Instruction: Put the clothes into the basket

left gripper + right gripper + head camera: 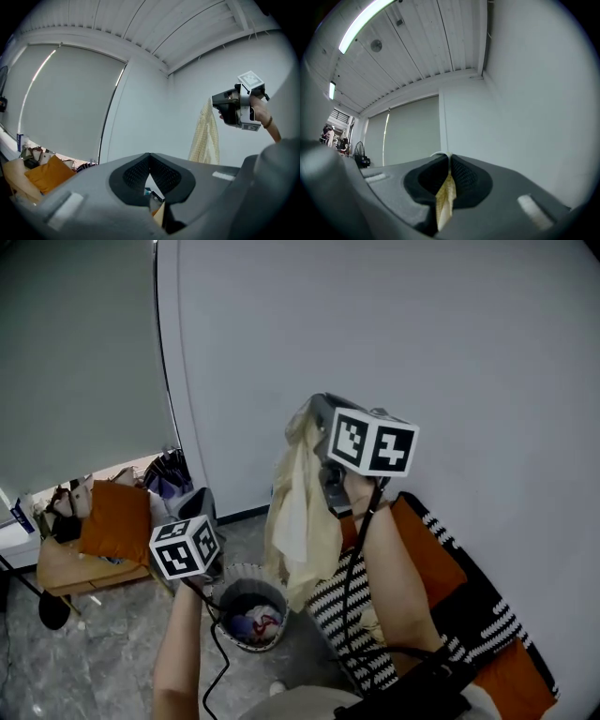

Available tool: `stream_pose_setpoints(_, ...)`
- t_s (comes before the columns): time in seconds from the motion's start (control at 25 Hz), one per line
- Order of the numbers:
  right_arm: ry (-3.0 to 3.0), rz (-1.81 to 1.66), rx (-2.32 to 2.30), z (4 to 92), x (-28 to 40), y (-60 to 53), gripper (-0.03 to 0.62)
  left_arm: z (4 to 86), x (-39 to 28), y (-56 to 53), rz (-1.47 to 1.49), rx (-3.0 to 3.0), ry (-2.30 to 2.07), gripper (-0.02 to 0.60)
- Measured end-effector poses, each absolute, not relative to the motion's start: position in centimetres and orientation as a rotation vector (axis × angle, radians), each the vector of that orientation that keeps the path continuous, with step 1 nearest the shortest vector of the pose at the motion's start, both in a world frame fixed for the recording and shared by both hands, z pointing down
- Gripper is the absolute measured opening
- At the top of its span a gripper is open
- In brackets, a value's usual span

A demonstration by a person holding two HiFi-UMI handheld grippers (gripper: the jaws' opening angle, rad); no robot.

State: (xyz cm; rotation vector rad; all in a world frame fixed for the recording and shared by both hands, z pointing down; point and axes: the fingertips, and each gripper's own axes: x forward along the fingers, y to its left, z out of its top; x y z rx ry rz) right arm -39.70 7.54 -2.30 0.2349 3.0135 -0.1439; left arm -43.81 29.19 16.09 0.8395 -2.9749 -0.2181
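In the head view my right gripper (305,423) is raised in front of the wall, shut on a pale yellow garment (298,521) that hangs down from it. The cloth shows pinched between its pads in the right gripper view (445,199). A round basket (225,601) stands on the floor below, with several coloured clothes (255,622) inside. My left gripper (201,498) is lower and to the left, above the basket's left side, its tips together with no cloth seen in them. The left gripper view also shows the hanging garment (205,136) and the right gripper (220,104).
A sofa with orange cushions and a black-and-white striped throw (450,596) lies at the right. A low wooden table (66,568) with an orange cushion (114,521) and clutter stands at the left under a window blind. A cable hangs from each gripper.
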Motion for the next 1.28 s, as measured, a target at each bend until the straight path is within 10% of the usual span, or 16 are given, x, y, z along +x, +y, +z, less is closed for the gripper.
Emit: stream_pose_setpoints(1.28,3.487,-0.317,0.741,32.1,-49.1,20.5,0.021,39.9,-45.4,37.4,-0.238,0.465,-2.657,-0.005)
